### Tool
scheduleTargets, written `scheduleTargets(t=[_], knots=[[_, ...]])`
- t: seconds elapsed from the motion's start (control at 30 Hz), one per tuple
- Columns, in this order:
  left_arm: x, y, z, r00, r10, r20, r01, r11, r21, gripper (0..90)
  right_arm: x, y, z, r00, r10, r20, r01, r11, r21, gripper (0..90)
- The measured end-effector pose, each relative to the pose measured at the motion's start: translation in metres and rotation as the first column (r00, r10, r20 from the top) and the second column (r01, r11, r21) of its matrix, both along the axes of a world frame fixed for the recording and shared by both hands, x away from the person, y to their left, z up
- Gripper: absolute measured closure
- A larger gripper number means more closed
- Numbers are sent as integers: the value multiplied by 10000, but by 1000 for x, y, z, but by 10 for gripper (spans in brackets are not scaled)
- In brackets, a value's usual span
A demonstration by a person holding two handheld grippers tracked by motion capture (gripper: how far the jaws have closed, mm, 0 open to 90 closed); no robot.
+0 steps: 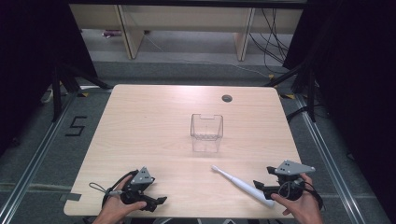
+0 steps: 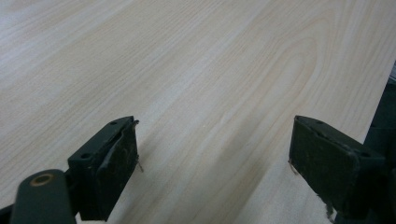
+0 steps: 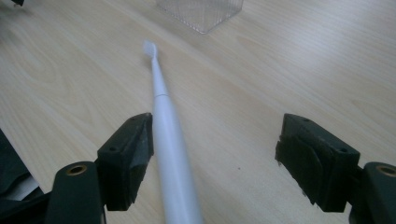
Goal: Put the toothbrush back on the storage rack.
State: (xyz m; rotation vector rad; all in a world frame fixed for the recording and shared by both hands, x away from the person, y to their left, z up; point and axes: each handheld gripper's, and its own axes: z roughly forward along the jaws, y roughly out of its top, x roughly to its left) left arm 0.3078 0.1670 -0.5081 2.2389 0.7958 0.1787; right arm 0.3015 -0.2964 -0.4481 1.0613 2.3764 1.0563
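Standing near the middle of the pale wooden table [image 1: 154, 121] in the high view, the clear ribbed plastic box [image 1: 206, 132] holds nothing; dark floor and wooden furniture legs lie beyond. Left gripper view: left gripper [image 2: 212, 154] spread over bare wood. Right gripper view: right gripper [image 3: 215, 154] spread, the white electric toothbrush [image 3: 166, 135] lying flat between its jaws, against one.

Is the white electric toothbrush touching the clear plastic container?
Apart. The high view shows bare table between the toothbrush head and the container; the right gripper view shows that gap too.
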Motion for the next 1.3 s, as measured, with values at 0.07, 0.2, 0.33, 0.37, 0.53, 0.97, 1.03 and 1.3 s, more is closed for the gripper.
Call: scheduleTargets(t=[0.07,0.2,0.33,0.37,0.53,0.97,1.03,1.3], knots=[[0,0,0,10000,3,14,-3,10000,6,149,-2,5,3,9994,-210,-258,210,9998,10,269],[0,0,0,10000,2,-18,-2,10000,-47,149,2,12,5,9997,172,-192,-176,9996,-205,279],[0,0,0,10000,-8,-14,8,10000,-23,149,4,17,8,9974,502,-526,-532,9970,-570,289],[0,0,0,10000,-21,-20,21,10000,-24,149,5,18,9,9968,657,-462,-688,9952,-693,295],[1,0,0,10000,-36,-3,36,10000,10,149,9,25,11,9950,838,-542,-890,9907,-1030,312],[0,-1,0,9999,-102,-36,101,9999,-73,149,21,52,15,9781,1573,-1366,-1798,9686,-1719,441],[-1,-1,-1,10000,-35,-92,33,9998,-187,149,22,55,15,9774,1653,-1321,-1869,9672,-1722,447],[-1,1,0,9999,-117,-34,116,9999,-40,149,28,74,12,9554,2004,-2168,-2523,9356,-2471,495]])
